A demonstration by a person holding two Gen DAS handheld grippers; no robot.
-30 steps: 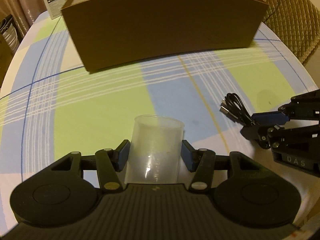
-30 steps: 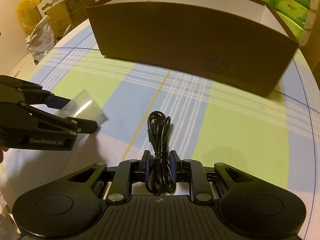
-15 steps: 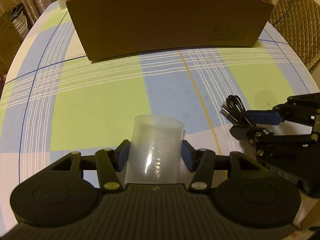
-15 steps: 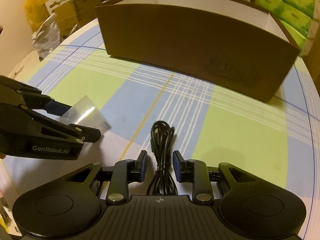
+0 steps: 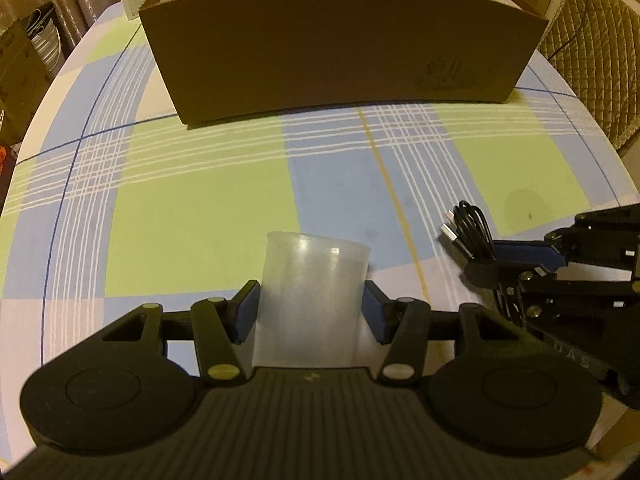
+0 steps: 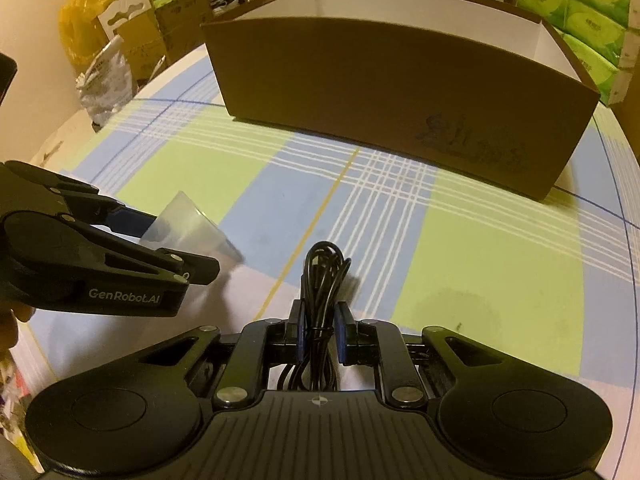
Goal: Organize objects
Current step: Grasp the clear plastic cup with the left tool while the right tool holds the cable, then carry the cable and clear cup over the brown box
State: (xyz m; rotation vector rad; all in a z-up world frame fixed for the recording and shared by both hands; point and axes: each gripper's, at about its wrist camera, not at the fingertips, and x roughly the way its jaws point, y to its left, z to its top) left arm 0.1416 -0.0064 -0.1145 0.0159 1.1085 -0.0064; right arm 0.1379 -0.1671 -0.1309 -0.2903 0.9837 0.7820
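With the left gripper (image 5: 310,312) clamped on the plastic cup (image 5: 312,300) and the right gripper (image 6: 319,334) pinching the coiled cable (image 6: 322,280), lift both straight; clear the cardboard box (image 6: 400,92) wall before releasing.

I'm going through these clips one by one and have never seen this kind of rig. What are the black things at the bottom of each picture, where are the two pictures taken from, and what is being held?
There is no robot arm here. A person holds a pair of black tongs in each hand, and a wide-angle camera on each pair looks forward along its two fingers, so each picture shows its own tongs at the bottom.

In the left view, the left tongs are shut on a clear plastic cup. In the right view, the right tongs have just closed and now pinch a coiled black cable. Each pair also shows at the side of the other's picture.

Both work over a table with a checked cloth. Behind stands an open cardboard box.
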